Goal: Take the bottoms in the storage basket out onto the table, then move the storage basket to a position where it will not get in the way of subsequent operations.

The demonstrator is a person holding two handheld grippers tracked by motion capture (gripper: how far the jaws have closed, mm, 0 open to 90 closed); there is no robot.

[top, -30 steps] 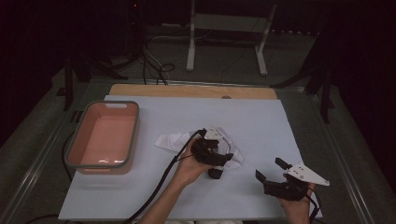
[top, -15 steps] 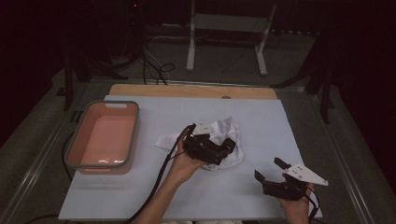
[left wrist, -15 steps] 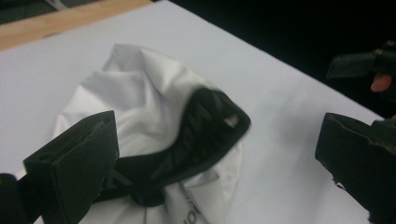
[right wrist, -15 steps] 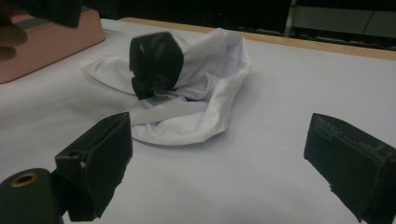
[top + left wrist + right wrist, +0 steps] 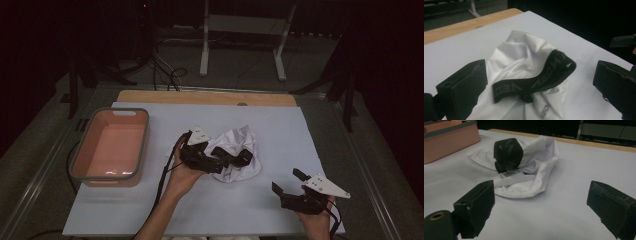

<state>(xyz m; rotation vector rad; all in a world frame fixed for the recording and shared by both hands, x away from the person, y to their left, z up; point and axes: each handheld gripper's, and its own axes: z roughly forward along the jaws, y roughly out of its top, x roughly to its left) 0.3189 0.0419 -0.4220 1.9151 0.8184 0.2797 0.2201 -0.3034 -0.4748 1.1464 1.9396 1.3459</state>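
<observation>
The left gripper is seen w/ jaws spread wide over a crumpled white garment at mid-table; the jaws have just been opening, and the cloth lies between them but is not pinched. In the left gripper view the garment is shown heaped on the sheet, its black lettered waistband looped across the front, clear of both pads. The right gripper is held near the table's front-right corner, well apart from the cloth, jaws likewise spread, nothing between them; its view looks across bare sheet toward the garment, approx. centre frame. A white sheet covers the table, w/ a wooden strip along the far edge. A pink tub w/ grey rim stands at left, apart from the garment.
</observation>
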